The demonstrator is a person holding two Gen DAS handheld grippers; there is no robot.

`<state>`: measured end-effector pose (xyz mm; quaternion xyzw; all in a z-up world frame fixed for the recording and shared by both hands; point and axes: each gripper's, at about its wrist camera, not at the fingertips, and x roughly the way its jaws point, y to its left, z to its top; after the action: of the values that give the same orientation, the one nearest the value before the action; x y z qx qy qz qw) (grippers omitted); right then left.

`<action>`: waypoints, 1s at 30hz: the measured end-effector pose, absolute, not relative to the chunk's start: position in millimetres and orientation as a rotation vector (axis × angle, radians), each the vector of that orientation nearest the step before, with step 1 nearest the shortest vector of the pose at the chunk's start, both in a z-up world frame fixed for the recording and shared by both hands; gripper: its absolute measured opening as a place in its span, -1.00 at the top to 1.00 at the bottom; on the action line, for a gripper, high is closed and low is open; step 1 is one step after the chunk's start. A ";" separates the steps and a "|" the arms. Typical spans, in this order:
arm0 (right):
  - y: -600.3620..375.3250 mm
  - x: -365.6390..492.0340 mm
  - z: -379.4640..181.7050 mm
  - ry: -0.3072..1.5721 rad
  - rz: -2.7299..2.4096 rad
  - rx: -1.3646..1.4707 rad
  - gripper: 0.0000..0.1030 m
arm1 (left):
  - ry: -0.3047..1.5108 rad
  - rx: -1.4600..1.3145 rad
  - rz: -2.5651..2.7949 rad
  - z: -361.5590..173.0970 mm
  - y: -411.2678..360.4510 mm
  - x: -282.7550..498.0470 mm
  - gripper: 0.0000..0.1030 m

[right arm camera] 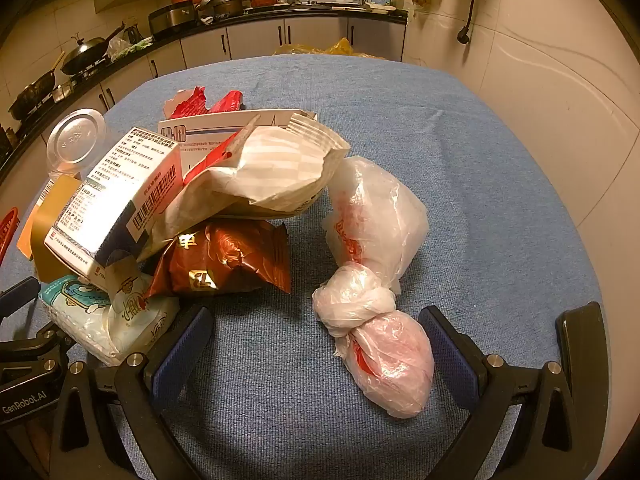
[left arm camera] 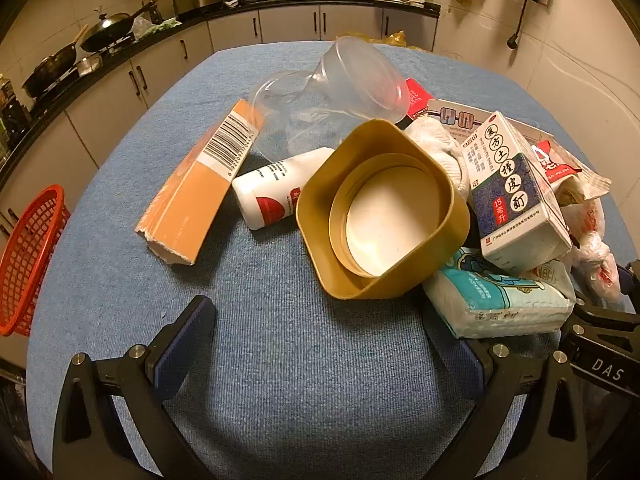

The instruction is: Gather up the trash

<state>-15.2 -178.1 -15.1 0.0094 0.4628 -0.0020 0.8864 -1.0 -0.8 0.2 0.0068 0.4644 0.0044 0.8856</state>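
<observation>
Left wrist view: the left gripper (left arm camera: 320, 344) is held with jaws apart over bare blue cloth (left arm camera: 280, 360), nothing gripped; the gold lid (left arm camera: 380, 212) lies just ahead.
Right wrist view: the right gripper (right arm camera: 316, 344) is spread wide, the knotted plastic bag (right arm camera: 376, 320) lying between its fingers, not yet pinched.
Trash location: piled mid-table; a red basket (left arm camera: 28, 260) sits at the left edge, judged the likely bin.
Risk: the medicine box (left arm camera: 516, 188) is propped on the heap and could be toppled if the lid is pulled; thin bag film could slip or tear.
Count: two clear cups (left arm camera: 340, 92), one orange carton (left arm camera: 200, 184), one white bottle (left arm camera: 276, 188), one tissue pack (left arm camera: 500, 304).
</observation>
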 end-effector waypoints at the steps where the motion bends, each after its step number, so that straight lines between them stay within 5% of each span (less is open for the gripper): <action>1: -178.2 -15.2 -15.2 0.963 -0.003 0.021 -1.00 | 0.966 0.015 0.010 0.3 -0.7 -1.5 -1.00; 7: -177.8 -15.2 -14.6 0.969 0.000 0.016 -1.00 | 0.984 0.045 -0.039 0.9 2.2 -29.7 -1.00; 17: -192.9 -61.2 3.3 1.007 0.104 0.079 -1.00 | 0.772 0.082 -0.063 20.4 29.1 -124.0 -1.00; 30: -165.2 -171.7 57.0 0.673 0.079 0.055 -1.00 | 0.523 0.038 0.039 49.4 50.6 -172.6 -1.00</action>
<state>-171.7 -165.2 57.0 0.0270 0.3301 0.0386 0.9428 -172.6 50.6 49.4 0.0187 0.2585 0.0193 0.9656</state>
